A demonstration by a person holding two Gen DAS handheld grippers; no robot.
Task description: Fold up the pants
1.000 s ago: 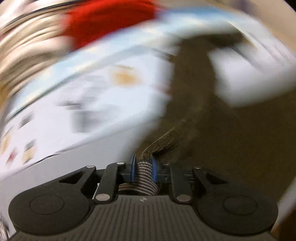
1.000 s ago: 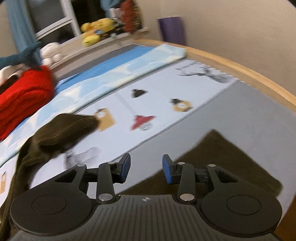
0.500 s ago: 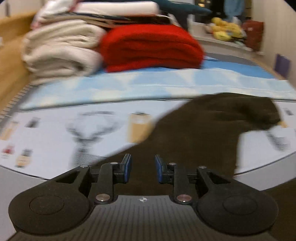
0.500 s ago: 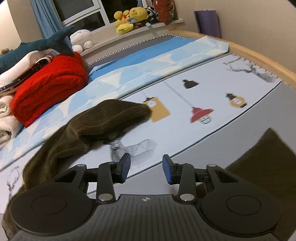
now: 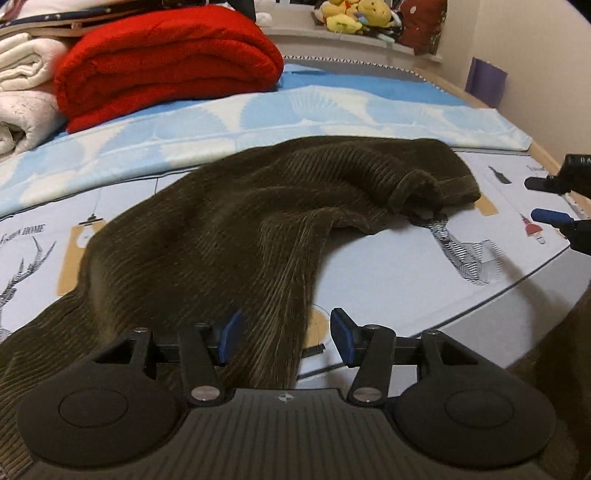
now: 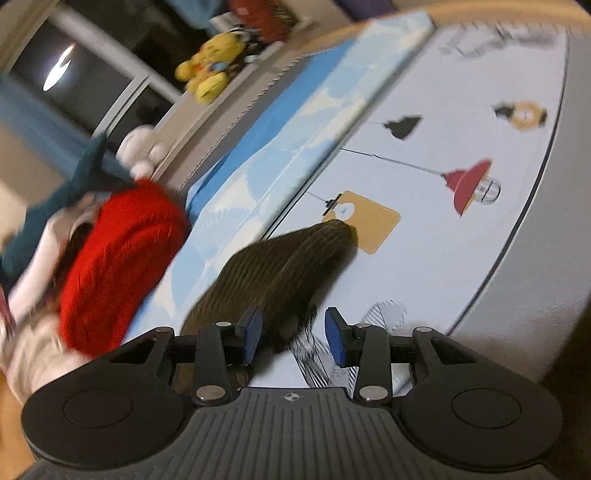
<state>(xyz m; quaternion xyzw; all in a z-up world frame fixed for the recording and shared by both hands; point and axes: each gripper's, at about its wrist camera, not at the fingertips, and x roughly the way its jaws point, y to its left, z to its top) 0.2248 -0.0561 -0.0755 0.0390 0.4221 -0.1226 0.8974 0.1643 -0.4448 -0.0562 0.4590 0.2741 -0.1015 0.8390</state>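
Observation:
Dark olive corduroy pants (image 5: 258, 206) lie crumpled across the printed bed sheet (image 5: 406, 273), one end bunched at the far right. My left gripper (image 5: 284, 336) is open just above the near part of the fabric, holding nothing. My right gripper (image 6: 293, 334) is open and tilted, close over the bunched end of the pants (image 6: 280, 266). It also shows in the left wrist view (image 5: 554, 199) at the right edge, open, a little right of the bunched end.
A folded red blanket (image 5: 166, 59) and white bedding (image 5: 22, 96) are stacked at the back left. A light blue patterned cloth (image 5: 295, 110) runs behind the pants. Plush toys (image 5: 354, 14) sit on the sill. The wooden bed rim (image 5: 546, 155) curves on the right.
My left gripper let go of the pants and opened wide; the pants now lie on the sheet. My right gripper swung and tilted closer to the bunched end.

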